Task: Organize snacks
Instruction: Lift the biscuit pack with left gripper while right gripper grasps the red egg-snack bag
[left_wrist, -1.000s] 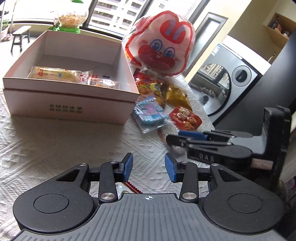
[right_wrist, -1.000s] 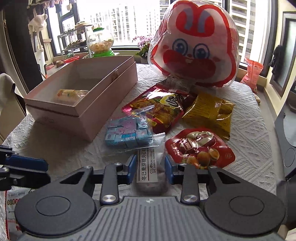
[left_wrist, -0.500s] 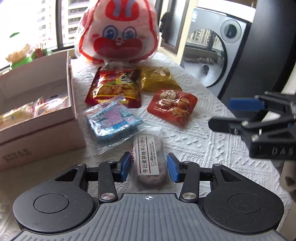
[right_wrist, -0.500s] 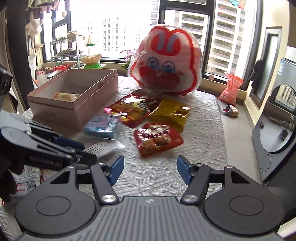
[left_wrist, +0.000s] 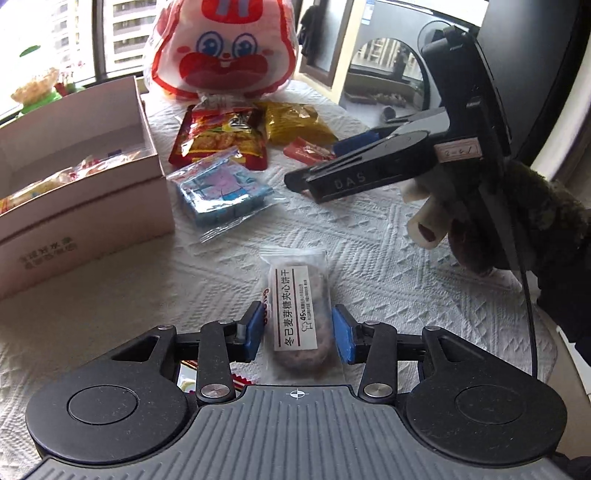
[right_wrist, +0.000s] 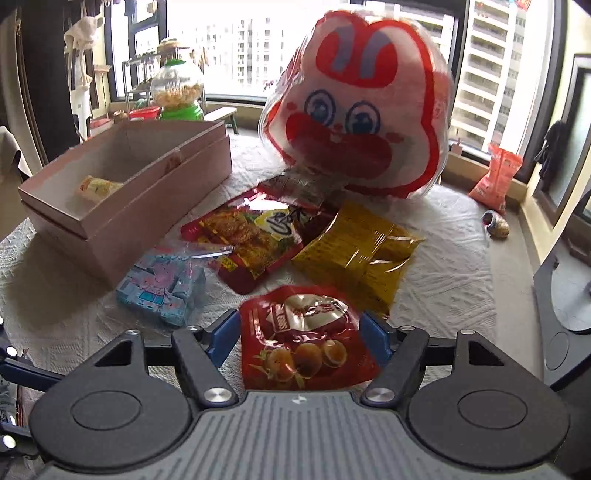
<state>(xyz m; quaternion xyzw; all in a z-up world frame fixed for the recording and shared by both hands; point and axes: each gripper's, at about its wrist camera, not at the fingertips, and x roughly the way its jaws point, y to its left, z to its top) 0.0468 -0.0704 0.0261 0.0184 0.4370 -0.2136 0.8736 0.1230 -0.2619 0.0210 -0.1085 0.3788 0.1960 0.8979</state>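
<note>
My left gripper (left_wrist: 298, 334) is open, its blue pads on either side of a clear-wrapped brown biscuit packet (left_wrist: 297, 314) that lies on the white tablecloth. My right gripper (right_wrist: 297, 338) is open around a red nut pouch (right_wrist: 306, 339) lying on the cloth; it also shows in the left wrist view (left_wrist: 317, 177), low over the snacks. The pink open box (left_wrist: 79, 184) stands at left with several wrapped snacks inside. A blue candy bag (right_wrist: 162, 288), a red chip bag (right_wrist: 255, 236) and a yellow packet (right_wrist: 360, 251) lie beside the box.
A large red-and-white rabbit-face bag (right_wrist: 360, 122) stands behind the snacks. A green-based candy jar (right_wrist: 177, 92) stands on the sill behind the box. An orange bag (right_wrist: 496, 177) lies on the window ledge at right. The table's right edge (left_wrist: 554, 362) drops off near a washing machine.
My right gripper has moved forward and down so the red nut pouch now lies between its open jaws. My left gripper stays open around the biscuit packet, slightly further back.
</note>
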